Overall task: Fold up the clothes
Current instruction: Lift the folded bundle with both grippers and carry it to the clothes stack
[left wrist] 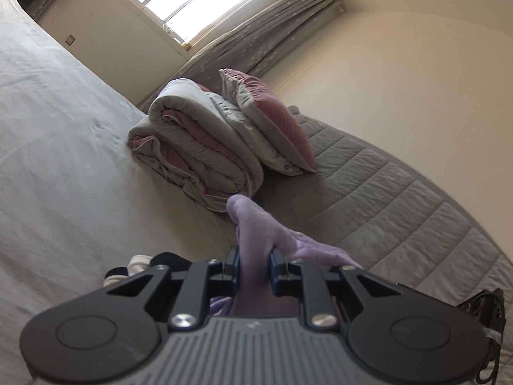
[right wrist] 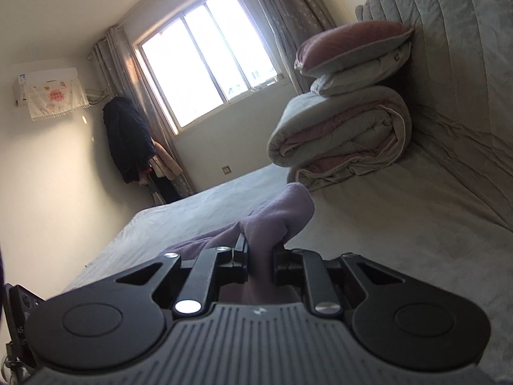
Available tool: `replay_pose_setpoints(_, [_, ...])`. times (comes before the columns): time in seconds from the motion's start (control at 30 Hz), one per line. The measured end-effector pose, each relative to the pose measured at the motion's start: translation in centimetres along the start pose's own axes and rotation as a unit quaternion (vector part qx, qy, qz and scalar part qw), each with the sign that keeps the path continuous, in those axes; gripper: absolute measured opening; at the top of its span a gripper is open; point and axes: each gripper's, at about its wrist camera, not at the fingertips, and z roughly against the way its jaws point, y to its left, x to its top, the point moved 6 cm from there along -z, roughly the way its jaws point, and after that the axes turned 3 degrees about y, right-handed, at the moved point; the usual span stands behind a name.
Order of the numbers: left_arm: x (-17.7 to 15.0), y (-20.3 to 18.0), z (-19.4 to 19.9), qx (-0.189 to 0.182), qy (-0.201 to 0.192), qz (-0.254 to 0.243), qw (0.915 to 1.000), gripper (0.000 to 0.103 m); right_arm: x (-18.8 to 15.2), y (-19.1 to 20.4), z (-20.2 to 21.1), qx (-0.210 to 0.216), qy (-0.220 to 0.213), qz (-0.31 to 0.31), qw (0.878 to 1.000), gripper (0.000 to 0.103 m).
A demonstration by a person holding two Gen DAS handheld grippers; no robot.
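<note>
Above the bed [left wrist: 64, 134], with left claw [left wrist: 255, 253] and right claw [right wrist: 260, 252] each clamped on bunched lilac garment [left wrist: 256, 224], risking a slipped corner or crooked fold through uneven pulling.

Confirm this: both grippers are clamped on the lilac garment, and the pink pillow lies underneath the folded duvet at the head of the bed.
One thing is wrong: the pink pillow lies on top of the folded duvet, not underneath it, as the right wrist view shows. The rest stands: the left gripper and the right gripper are both clamped on the lilac garment.
</note>
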Motion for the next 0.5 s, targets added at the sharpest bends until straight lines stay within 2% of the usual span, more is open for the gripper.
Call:
replay_pose_setpoints(0.23, [-1.2,4.0,-5.1,0.06,0.021,0.007,0.998,0.02,-2.1,-4.2,-4.1,-0.042,0.008,-0.012,0.999,0.021])
replay_pose_setpoints(0.3, [-1.5,4.8,-5.5,0.075,0.024,-0.003,0.9969,0.023,-2.9,-5.3,-4.6,-0.06,0.009,-0.016,0.998,0.027])
replay_pose_setpoints(0.37, [-1.3,5.2,-5.3,0.079,0.021,-0.008,0.9966,0.033,-3.1,-5.8,-4.3,-0.069,0.006,-0.02,0.997,0.04])
replay_pose_setpoints(0.5, [0.1,5.2,-4.1,0.089,0.001,-0.027,0.9957,0.033,-2.6,-6.0,-2.7,-0.081,-0.007,-0.019,0.996,0.041])
